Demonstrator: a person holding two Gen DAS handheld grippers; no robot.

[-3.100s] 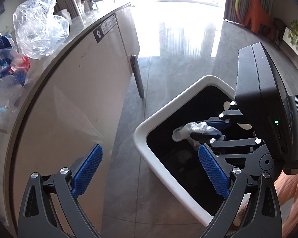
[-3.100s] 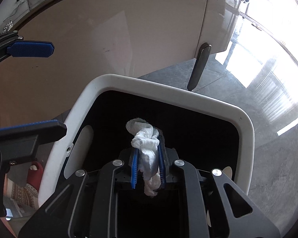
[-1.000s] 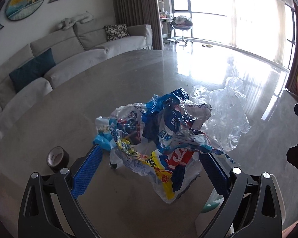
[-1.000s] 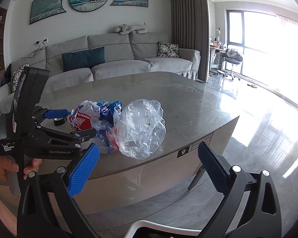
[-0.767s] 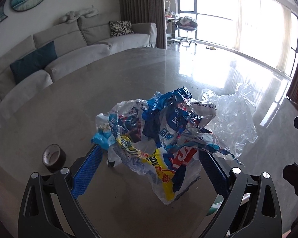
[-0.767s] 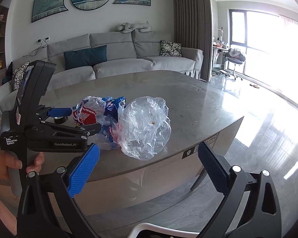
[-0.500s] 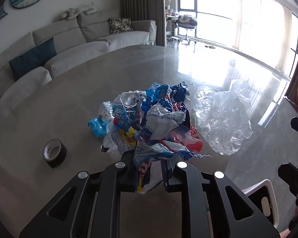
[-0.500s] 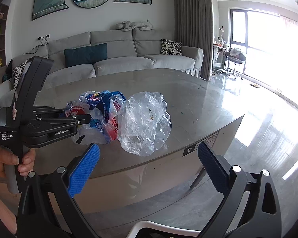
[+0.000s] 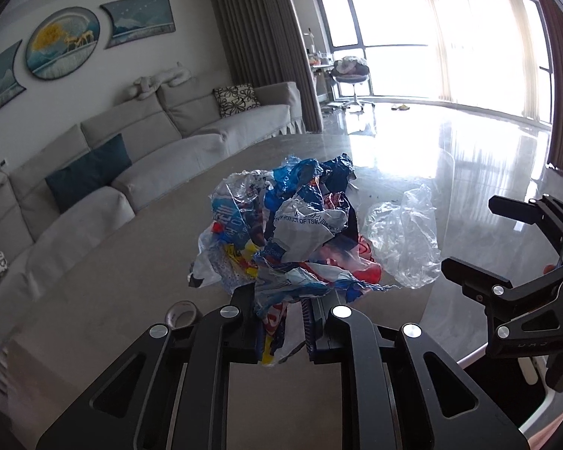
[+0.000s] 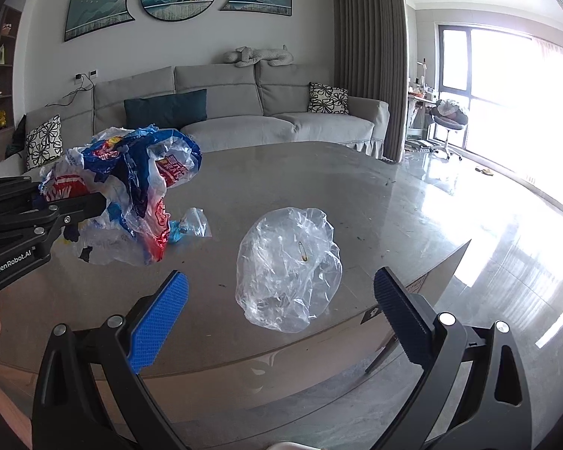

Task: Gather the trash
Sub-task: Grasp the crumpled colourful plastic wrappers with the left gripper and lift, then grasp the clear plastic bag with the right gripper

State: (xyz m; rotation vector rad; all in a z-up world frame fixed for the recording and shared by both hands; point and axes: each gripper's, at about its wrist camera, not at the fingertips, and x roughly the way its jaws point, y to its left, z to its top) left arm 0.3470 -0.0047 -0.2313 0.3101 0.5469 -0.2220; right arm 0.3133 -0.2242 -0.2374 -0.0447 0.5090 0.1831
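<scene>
Right wrist view: on the grey stone table (image 10: 356, 195), a crumpled clear plastic bag (image 10: 287, 266) lies at twelve o'clock of the wide-open right gripper (image 10: 279, 313), while the left gripper (image 9: 279, 332), clamped on printed blue-and-red wrappers (image 9: 281, 232), may shed loose scraps.

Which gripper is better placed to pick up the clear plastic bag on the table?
Right. The right gripper is open and empty, with the clear plastic bag lying just ahead between its fingers. The left gripper is shut on the crumpled wrappers.
</scene>
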